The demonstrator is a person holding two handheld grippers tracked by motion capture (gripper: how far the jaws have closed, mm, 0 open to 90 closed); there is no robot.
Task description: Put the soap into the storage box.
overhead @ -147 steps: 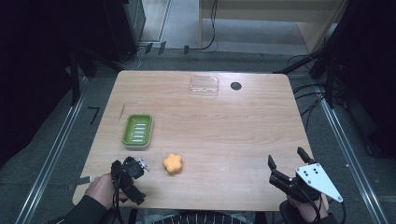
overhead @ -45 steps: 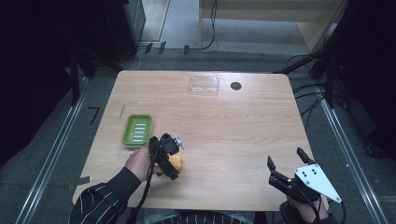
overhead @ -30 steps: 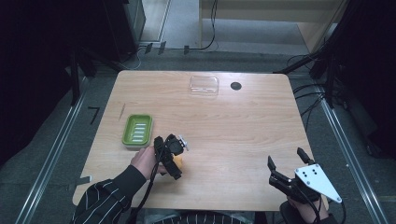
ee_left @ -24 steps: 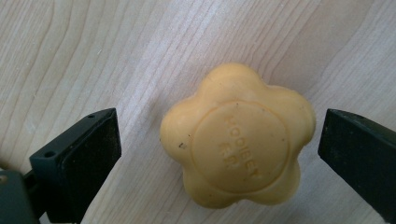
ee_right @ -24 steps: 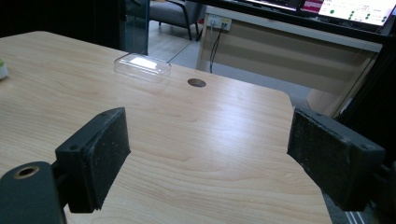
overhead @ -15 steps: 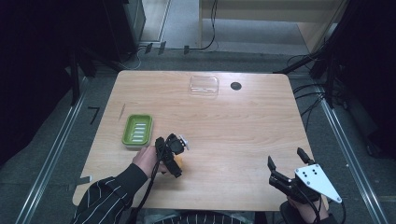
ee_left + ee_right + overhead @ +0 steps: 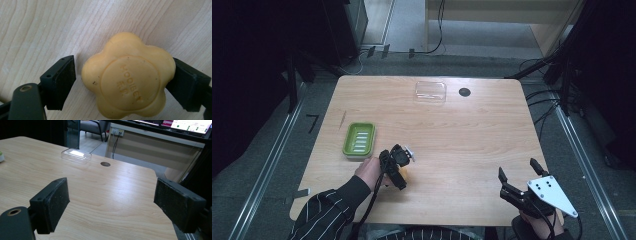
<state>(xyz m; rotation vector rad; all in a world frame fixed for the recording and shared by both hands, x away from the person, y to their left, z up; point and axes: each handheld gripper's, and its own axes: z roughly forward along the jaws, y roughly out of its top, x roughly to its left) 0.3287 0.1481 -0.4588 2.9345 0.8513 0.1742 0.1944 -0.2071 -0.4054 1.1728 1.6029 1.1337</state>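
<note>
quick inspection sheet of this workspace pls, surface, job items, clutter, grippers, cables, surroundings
surface: wooden table, round hole near far edge
job's things: flower-shaped yellow soap flat on the table; green soap dish beside it, nothing in it
clutter: clear plastic lid at far edge
grippers: left gripper straddles the soap, jaws have just been closing, one pad touching, small gap at the other; right gripper wide open, nothing between its jaws
cables: black cable trails from left gripper; more on floor
surroundings: dark floor, metal rails, beige desk behind
</note>
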